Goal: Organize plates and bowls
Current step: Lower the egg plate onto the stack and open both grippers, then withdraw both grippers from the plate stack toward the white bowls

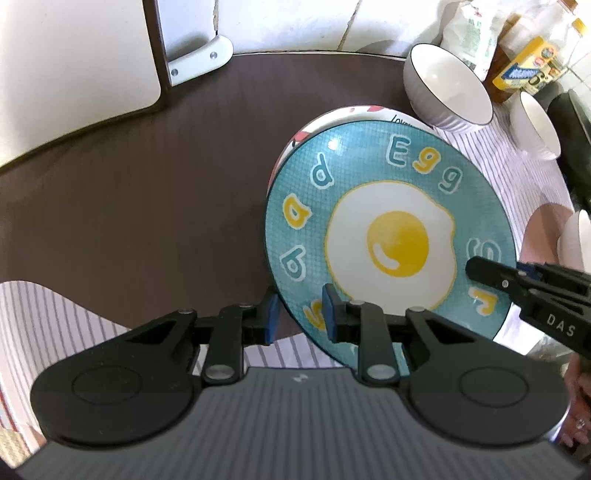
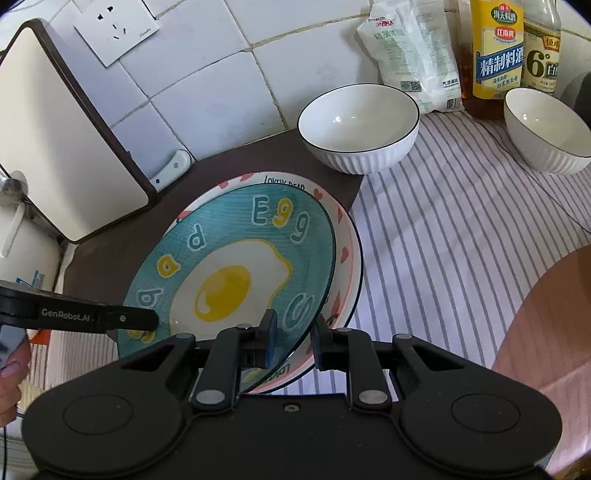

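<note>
Both our claws grip one egg plate (image 2: pixel 229 266)
We count two plates, two white bowls (image 2: pixel 358 125), on a brown, stripe-clothed tabletop (image 2: pixel 461 229) by tiled wall

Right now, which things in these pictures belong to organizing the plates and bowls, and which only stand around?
Belong to the job:
- blue egg plate, gripped at its rim by both grippers
- heart-rimmed plate beneath it
- two white bowls

Just standing about:
- white packet
- two bottles
- wall socket
- striped cloth
</note>
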Demonstrator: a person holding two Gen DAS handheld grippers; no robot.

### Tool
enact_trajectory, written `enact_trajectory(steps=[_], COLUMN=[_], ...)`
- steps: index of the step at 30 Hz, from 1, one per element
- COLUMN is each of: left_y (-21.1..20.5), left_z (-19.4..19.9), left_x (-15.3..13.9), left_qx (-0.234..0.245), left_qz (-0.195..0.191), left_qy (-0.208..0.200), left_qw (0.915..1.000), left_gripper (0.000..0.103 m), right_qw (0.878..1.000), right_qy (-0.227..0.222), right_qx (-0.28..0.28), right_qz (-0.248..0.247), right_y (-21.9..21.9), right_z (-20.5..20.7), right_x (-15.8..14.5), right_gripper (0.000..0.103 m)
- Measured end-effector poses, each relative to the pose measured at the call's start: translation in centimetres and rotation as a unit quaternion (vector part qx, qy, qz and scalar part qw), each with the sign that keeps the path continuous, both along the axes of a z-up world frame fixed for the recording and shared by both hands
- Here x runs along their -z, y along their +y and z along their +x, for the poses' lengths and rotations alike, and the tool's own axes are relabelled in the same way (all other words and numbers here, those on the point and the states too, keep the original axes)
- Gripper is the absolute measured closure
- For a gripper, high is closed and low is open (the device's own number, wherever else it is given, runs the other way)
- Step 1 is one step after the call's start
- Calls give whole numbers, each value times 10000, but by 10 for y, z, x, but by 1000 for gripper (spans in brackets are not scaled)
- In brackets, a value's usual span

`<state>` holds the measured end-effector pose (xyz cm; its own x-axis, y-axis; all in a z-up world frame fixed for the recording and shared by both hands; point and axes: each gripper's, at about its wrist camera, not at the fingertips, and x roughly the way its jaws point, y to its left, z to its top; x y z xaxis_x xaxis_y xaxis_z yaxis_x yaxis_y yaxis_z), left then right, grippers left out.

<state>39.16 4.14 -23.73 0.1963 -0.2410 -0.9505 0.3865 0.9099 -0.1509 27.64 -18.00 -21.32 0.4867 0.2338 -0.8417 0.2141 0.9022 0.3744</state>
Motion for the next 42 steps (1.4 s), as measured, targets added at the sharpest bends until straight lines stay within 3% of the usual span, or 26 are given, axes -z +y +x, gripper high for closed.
enact_trajectory(steps=[8,17,22,27,30,37,42], left_y=[-5,-18,-31,-51,-68,-116,-158], left_z=[-20,-59,-78,-96,-107,-125,-142], left_x=[-14,-48,-71,-92,-102,-118,-123], left_qx=[120,369,610,883,1069,1469,1884], left_qz=[252,246,274,145,43,-69,-91], left_qy=[-113,-276,-358,-444,-635,-710,-746], left_qw=[9995,9986,9971,9950,9922,9866,9792], left_gripper=[84,84,83,77,64,53,48], right_qw=[9950,9935,9906,9926,9935,9894,9870], right_qy=[57,-136,92,-79,-192,-340,-565], right_qx=[-314,-212,-93,86,61,239,403], right_qz=[-946,-1107,-1362,-1208,-1117,-1395,-1449], right_y=[22,11,2,-16,-28,-53,-74], right_z=[-6,-35,-57,-84,-98,-138,-168], right_x=[-9,-37,-67,-96,-112,-143,-157], right_gripper=[65,66,65,61,59,57,44])
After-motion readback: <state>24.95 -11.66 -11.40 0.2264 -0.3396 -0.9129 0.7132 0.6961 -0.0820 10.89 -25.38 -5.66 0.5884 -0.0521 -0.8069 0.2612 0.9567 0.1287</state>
